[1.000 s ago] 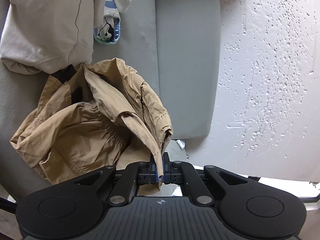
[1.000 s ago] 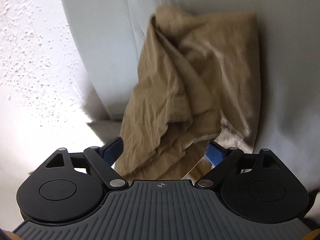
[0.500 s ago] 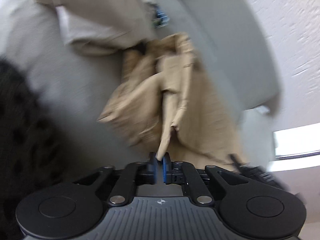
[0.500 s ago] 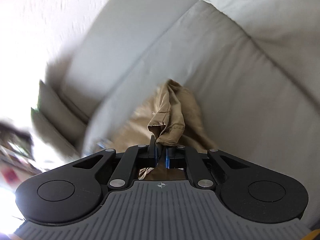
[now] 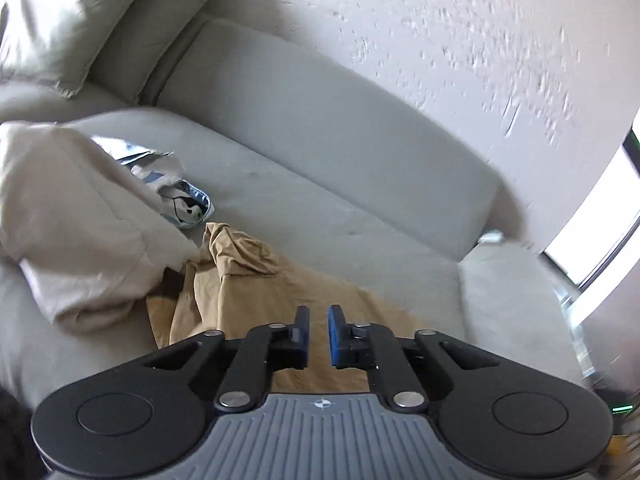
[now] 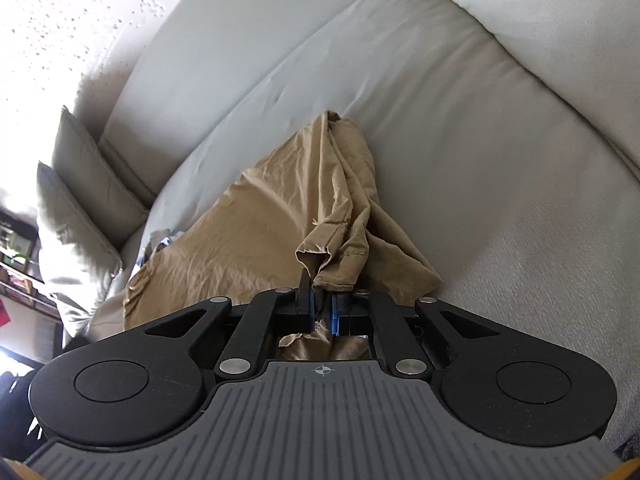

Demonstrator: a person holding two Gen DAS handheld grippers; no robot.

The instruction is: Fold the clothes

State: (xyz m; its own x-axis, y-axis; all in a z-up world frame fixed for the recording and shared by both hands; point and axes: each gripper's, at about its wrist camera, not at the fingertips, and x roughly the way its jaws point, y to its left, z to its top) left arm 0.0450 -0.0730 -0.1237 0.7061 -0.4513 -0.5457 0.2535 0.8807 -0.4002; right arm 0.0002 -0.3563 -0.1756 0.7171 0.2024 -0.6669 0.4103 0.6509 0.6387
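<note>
A tan garment lies spread on the grey sofa seat, bunched at its far end. My left gripper hovers just above its near part, jaws slightly apart with nothing between them. In the right wrist view the same tan garment stretches away across the seat. My right gripper is shut on a gathered edge of the garment, which folds up over the fingertips.
A cream garment is heaped at the left, with a blue-and-white printed piece behind it. Sofa backrest and cushions border the seat. A white textured wall is beyond.
My left gripper has let go of the tan garment and opened a little. My right gripper closed on its edge a second ago and still holds it. The garment now lies flatter.
</note>
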